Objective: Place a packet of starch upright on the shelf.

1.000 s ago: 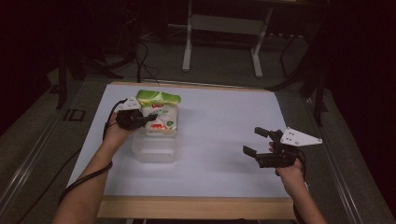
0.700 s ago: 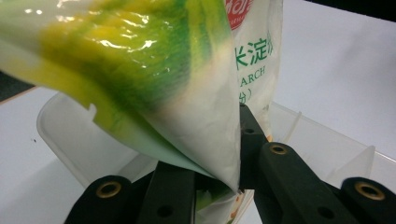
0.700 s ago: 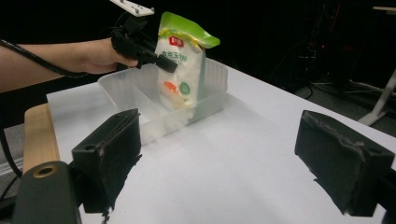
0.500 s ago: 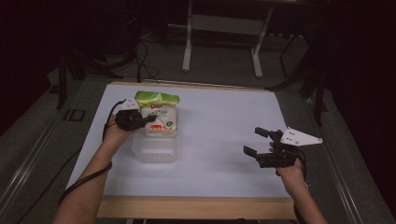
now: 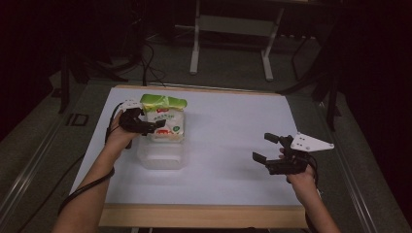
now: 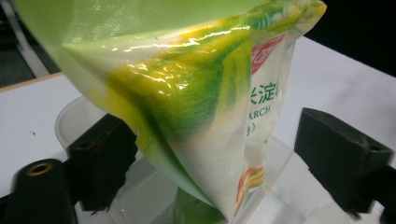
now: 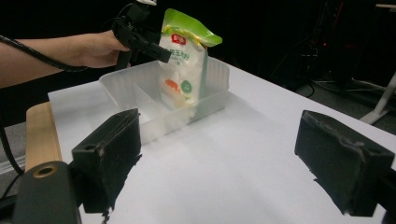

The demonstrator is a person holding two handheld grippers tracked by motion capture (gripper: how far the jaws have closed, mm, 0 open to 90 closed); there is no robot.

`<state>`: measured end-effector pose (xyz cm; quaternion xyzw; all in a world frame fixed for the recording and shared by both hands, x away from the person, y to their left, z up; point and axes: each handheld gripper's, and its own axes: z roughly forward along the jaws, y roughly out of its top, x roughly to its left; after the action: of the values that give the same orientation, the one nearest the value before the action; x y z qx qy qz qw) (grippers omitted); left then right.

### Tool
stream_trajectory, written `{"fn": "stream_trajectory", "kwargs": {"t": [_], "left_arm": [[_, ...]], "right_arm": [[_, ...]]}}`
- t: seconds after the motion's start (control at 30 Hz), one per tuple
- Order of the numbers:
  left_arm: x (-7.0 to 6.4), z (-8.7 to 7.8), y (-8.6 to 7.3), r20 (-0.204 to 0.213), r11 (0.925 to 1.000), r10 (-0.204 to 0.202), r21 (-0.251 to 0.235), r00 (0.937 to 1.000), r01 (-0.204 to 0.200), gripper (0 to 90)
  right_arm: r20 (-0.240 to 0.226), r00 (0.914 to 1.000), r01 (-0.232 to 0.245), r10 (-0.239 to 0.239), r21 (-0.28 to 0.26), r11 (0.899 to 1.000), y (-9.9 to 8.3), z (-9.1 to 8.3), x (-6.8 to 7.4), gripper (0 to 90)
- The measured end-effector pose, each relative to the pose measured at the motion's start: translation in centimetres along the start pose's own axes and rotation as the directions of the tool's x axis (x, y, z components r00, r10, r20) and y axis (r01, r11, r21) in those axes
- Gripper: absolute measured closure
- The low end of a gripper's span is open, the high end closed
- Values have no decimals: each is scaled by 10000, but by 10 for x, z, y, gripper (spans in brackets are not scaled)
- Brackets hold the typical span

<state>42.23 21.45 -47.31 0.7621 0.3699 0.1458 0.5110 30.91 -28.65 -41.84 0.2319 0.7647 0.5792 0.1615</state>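
Observation:
A starch bag (image 5: 165, 119) with a green top and white body stands upright in the far end of a clear plastic container (image 5: 160, 158). My left gripper (image 5: 154, 125) is at the bag's upper part. In the left gripper view its jaws stand wide apart on either side of the bag (image 6: 201, 116) and neither presses on it, so it is open. The right gripper view shows the bag (image 7: 182, 60) leaning inside the divided container (image 7: 210, 100), with the left gripper (image 7: 149, 44) beside it. My right gripper (image 5: 266, 148) hovers open and empty over the table's right side.
A white sheet covers the table (image 5: 228, 121), which has a wooden front edge (image 5: 194, 216). Between the container and the right gripper lies bare sheet. Metal stand legs (image 5: 228, 48) and cables lie on the dark floor beyond the far edge.

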Motion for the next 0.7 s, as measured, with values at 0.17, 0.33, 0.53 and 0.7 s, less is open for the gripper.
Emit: {"fn": "stream_trajectory", "kwargs": {"t": [0.17, 0.33, 0.53, 0.7], "left_arm": [[-3, -4, 1, 125, 9995, -271, -130, 9996, 273, 25], [-7, -12, 0, -74, 9994, -113, -313, 9999, 111, 20], [-8, -27, 2, -54, 9972, -497, -563, 9988, 493, 20], [-12, -37, 0, -554, 9980, -467, -443, 9974, 443, 15]], "right_arm": [[-5, 10000, 33, -33, 10, 10000, 1, 0, 1, 142], [21, 10000, -26, 26, 52, 10000, -1, -1, 1, 142], [31, 9999, -106, 106, 148, 9998, -4, -1, 0, 142], [30, 9999, -119, 119, 175, 9998, -4, -1, 0, 142]]}}
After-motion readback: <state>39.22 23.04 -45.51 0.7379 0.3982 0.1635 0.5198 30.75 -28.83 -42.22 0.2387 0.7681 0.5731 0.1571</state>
